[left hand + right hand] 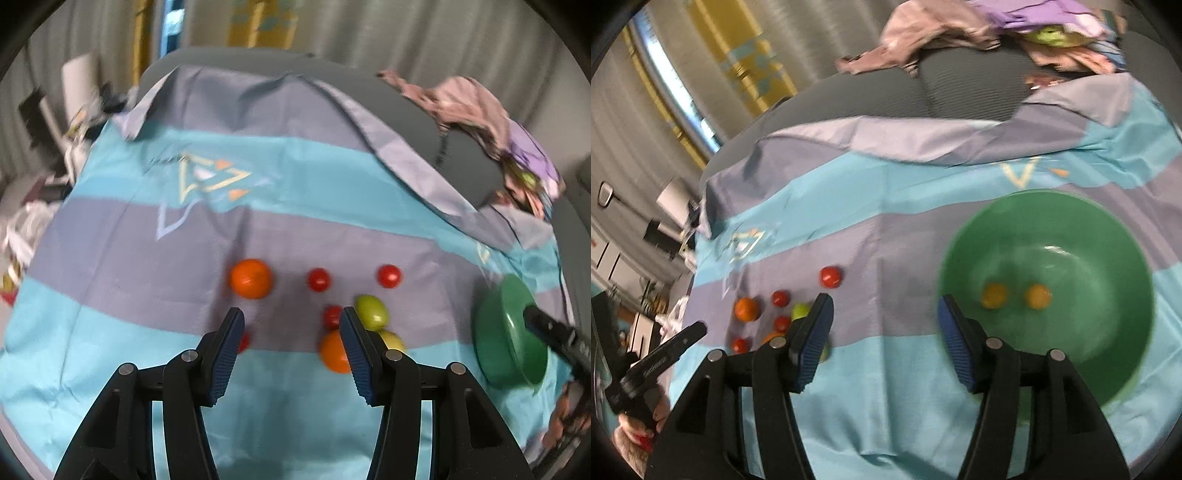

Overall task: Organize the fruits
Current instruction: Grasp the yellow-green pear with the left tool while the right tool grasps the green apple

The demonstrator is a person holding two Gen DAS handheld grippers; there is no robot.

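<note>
Fruits lie on a blue and grey striped cloth (110, 332). In the left wrist view I see an orange (251, 278), small red fruits (318, 279) (389, 276), a green fruit (372, 312) and a second orange (334, 352) partly hidden by a finger. My left gripper (291, 354) is open and empty above them. The green bowl (1071, 236) holds two small orange fruits (994, 295) (1038, 296). My right gripper (884, 347) is open and empty, just left of the bowl. The bowl also shows in the left wrist view (506, 332).
A pile of pink and purple clothes (960, 26) lies on the dark surface behind the cloth. The left gripper's handle (661, 362) shows at lower left of the right wrist view. Room clutter (55, 147) stands at the far left.
</note>
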